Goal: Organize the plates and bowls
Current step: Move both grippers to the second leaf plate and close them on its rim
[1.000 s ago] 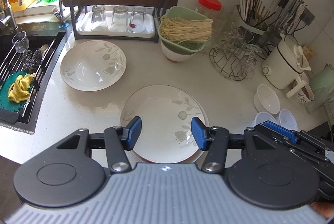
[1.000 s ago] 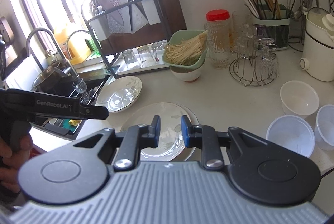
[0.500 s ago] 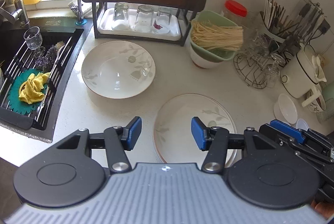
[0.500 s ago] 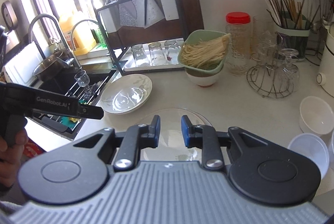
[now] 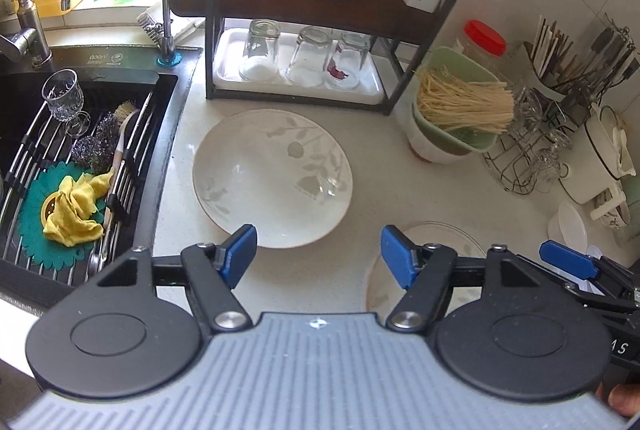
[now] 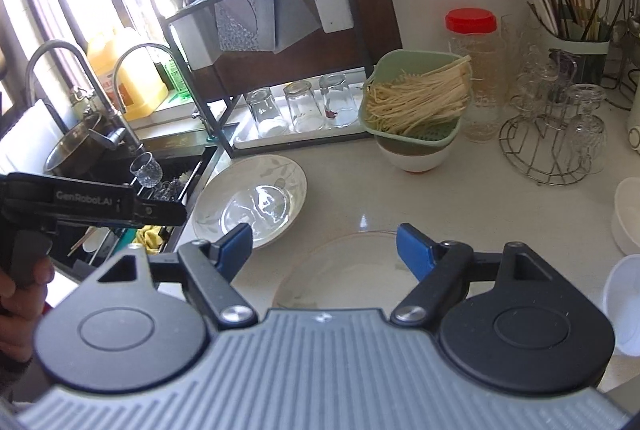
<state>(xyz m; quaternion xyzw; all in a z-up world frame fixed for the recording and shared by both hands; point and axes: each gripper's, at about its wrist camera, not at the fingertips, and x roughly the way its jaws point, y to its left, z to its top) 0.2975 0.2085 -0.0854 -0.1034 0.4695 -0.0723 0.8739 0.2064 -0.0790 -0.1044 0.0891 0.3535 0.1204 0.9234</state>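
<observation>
A deep white plate with a leaf print (image 5: 272, 175) lies on the counter beside the sink; it also shows in the right wrist view (image 6: 250, 199). A flat leaf-print plate (image 5: 440, 242) lies to its right, and shows in the right wrist view (image 6: 348, 270) just ahead of my right gripper. My left gripper (image 5: 318, 256) is open and empty, hovering at the near edge of the deep plate. My right gripper (image 6: 324, 250) is open and empty above the flat plate. Small white bowls (image 6: 628, 218) sit at the right.
A black sink (image 5: 72, 165) with a rack, a glass and a yellow cloth lies left. A dish rack (image 5: 304, 69) with upturned glasses stands behind. A green colander of noodles (image 5: 460, 109), a wire glass stand (image 6: 556, 145) and a white pot (image 5: 600, 157) crowd the right.
My left gripper has moved left from the flat plate toward the deep plate. My right gripper's jaws have opened wide and it has come closer to the flat plate.
</observation>
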